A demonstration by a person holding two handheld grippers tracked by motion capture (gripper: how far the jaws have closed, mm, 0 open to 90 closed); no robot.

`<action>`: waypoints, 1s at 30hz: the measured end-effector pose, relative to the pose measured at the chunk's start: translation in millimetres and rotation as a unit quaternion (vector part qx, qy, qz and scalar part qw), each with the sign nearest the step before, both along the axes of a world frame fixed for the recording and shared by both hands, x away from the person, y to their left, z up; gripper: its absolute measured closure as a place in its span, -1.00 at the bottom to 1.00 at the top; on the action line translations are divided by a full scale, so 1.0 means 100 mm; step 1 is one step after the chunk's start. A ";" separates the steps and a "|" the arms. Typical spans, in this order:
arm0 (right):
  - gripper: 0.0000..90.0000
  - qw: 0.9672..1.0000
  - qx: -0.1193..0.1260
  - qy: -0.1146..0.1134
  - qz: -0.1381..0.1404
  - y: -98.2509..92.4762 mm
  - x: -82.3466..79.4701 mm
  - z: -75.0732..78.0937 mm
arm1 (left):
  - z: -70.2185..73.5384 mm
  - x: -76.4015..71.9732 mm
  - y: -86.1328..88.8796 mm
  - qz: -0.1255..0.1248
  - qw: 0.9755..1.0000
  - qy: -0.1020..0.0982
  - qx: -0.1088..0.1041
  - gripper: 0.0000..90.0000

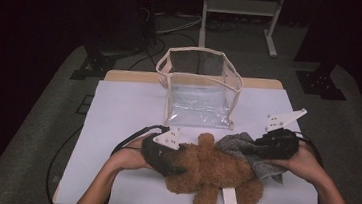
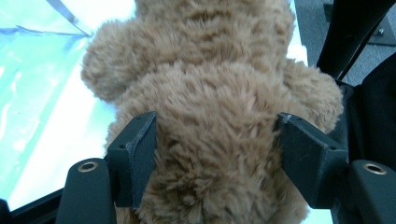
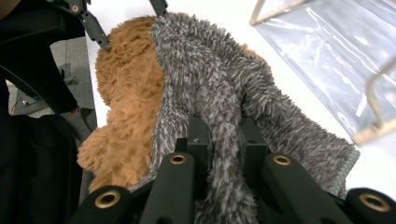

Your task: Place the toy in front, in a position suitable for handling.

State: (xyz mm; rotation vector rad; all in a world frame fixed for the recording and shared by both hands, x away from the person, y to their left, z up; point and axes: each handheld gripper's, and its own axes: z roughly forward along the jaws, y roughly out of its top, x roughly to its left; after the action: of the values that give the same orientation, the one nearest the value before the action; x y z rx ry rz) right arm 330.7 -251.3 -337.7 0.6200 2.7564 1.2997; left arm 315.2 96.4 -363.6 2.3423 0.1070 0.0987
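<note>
Grippers number two: left gripper [image 1: 175, 169] clamps one teddy bear [image 1: 212, 173], right gripper [image 1: 249, 150] one grey cloth [image 1: 237, 143].

The high view is dim: the room around the table [image 1: 118, 106] falls to near black, and only its white top and the clear bag [image 1: 200, 91] at the far edge catch light, seemingly from overhead. Shadows under the plush bear [image 1: 212, 173] are soft and short. The picture is grainy and slightly soft. In the left gripper view the tabletop is blown out to a bluish white, while the fur is sharp. The right gripper view shows glare streaks on the bag's plastic; its left edge is dark and underexposed.
</note>
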 end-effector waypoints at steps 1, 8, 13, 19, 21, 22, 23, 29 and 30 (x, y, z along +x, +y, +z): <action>0.75 1.000 -0.001 -0.001 0.005 0.05 0.00 0.00 | 0.01 0.00 0.01 0.000 1.000 0.002 -0.005 -0.31; 0.75 0.999 -0.009 0.002 0.036 0.42 0.03 -0.06 | -0.01 -0.02 -0.06 -0.001 1.000 -0.007 0.017 -0.31; 0.75 0.999 0.003 0.004 0.034 0.39 0.03 -0.09 | -0.07 -0.03 -0.06 0.002 0.999 -0.011 0.032 -0.28; 0.74 1.000 0.022 0.002 0.019 0.15 -0.07 -0.09 | -0.06 -0.01 -0.08 0.007 0.999 -0.012 0.042 -0.26; 0.74 1.000 0.024 0.001 0.018 0.10 -0.10 -0.07 | -0.05 -0.01 -0.07 0.012 0.999 -0.014 0.046 -0.26; 0.74 1.000 0.024 0.000 0.018 0.07 -0.13 -0.07 | -0.04 -0.01 -0.06 0.015 0.999 -0.013 0.048 -0.26; 0.74 0.999 0.026 -0.002 0.020 0.05 -0.15 -0.06 | -0.04 -0.01 -0.05 0.016 0.999 -0.014 0.050 -0.26; 0.74 0.999 0.031 -0.001 0.024 0.07 -0.20 -0.11 | 0.00 -0.02 -0.03 0.017 0.998 -0.014 0.053 -0.27; 0.74 0.999 0.030 -0.002 0.022 0.10 -0.18 -0.12 | 0.01 -0.02 -0.02 0.019 0.999 -0.011 0.050 -0.27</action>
State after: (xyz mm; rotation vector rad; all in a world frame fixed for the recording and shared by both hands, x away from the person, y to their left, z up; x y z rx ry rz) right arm 313.0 -241.3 -349.7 0.5623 2.7524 1.3948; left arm 313.4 94.8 -363.0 2.4381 0.1380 0.1504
